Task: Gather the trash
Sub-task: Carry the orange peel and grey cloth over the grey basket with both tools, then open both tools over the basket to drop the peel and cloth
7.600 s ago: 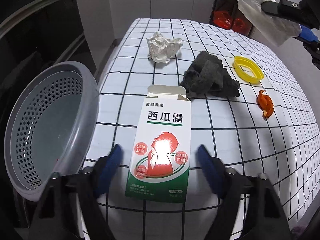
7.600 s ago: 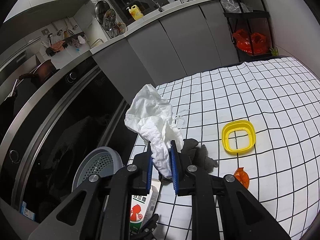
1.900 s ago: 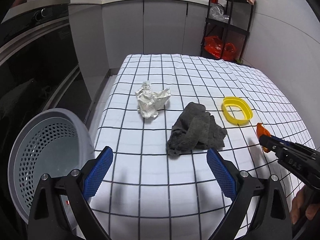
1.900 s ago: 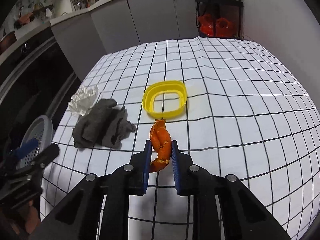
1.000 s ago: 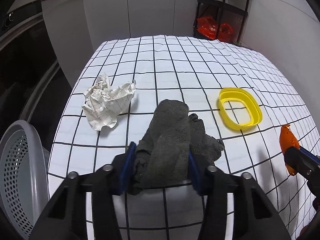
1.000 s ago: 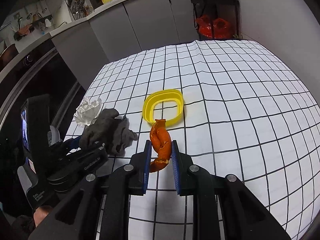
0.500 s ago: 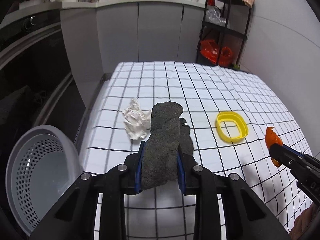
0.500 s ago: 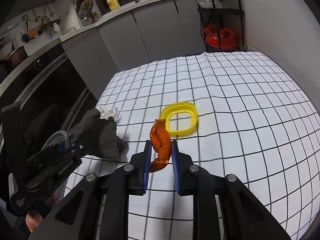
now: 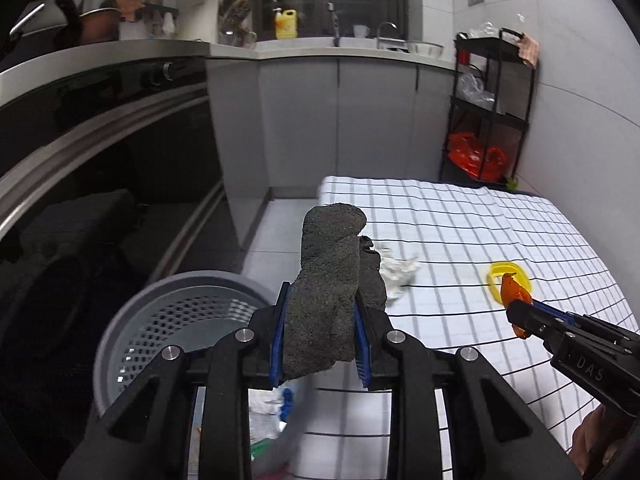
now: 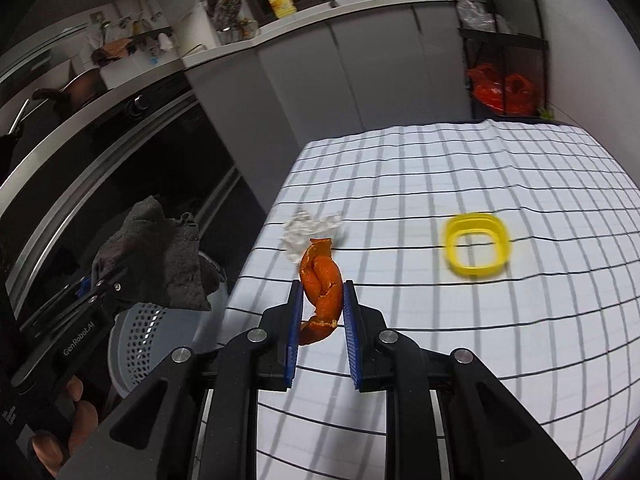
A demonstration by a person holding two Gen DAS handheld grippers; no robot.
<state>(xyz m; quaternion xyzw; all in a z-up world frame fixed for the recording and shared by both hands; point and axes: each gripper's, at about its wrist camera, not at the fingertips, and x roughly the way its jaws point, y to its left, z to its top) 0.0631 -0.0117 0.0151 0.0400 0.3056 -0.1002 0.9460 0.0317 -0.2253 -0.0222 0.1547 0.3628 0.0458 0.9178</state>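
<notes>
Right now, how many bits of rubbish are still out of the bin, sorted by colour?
Grey: 1, the cloth in the left tool
Orange: 1, the peel in the right tool
White: 1, the paper on the table
Yellow: 1, the ring on the table
Total: 4

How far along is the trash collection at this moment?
Partly done. Some trash already lies in the gray basket, though it is blurred. In hand: the left tongs hold the dark cloth lifted near the basket, and the right tongs grip the orange peel. Left on the checked table: the crumpled paper and the yellow ring.
</notes>
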